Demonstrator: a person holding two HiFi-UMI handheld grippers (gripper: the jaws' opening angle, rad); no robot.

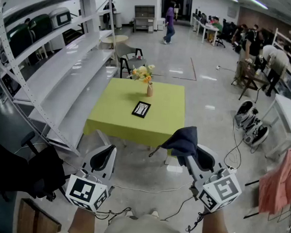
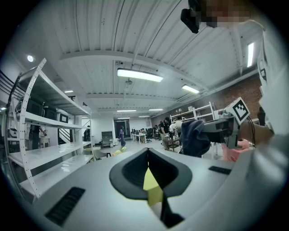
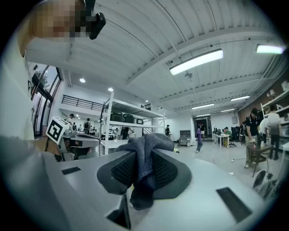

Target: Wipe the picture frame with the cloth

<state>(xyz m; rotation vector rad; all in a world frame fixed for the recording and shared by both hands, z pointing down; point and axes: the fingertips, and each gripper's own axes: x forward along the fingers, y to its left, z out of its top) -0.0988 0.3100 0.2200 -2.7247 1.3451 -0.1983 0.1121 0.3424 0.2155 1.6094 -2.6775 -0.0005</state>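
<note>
We see the right gripper fingers clamped on the cloth, and the left gripper fingers together (empty). The picture frame lies mid-frame on the worktop.

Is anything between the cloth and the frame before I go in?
Nothing visible. The cloth in the right gripper faces bare table up to the frame; the vase stands beyond it.

Your cloth is dark slate-blue with a knitted weave. The worktop is lime green, and the picture frame on it is black around a white-streaked picture. At the frame's twelve o'clock, yellow and white flowers top a tan vase. Your left gripper and right gripper are pale grey, with black-and-white square markers.
</note>
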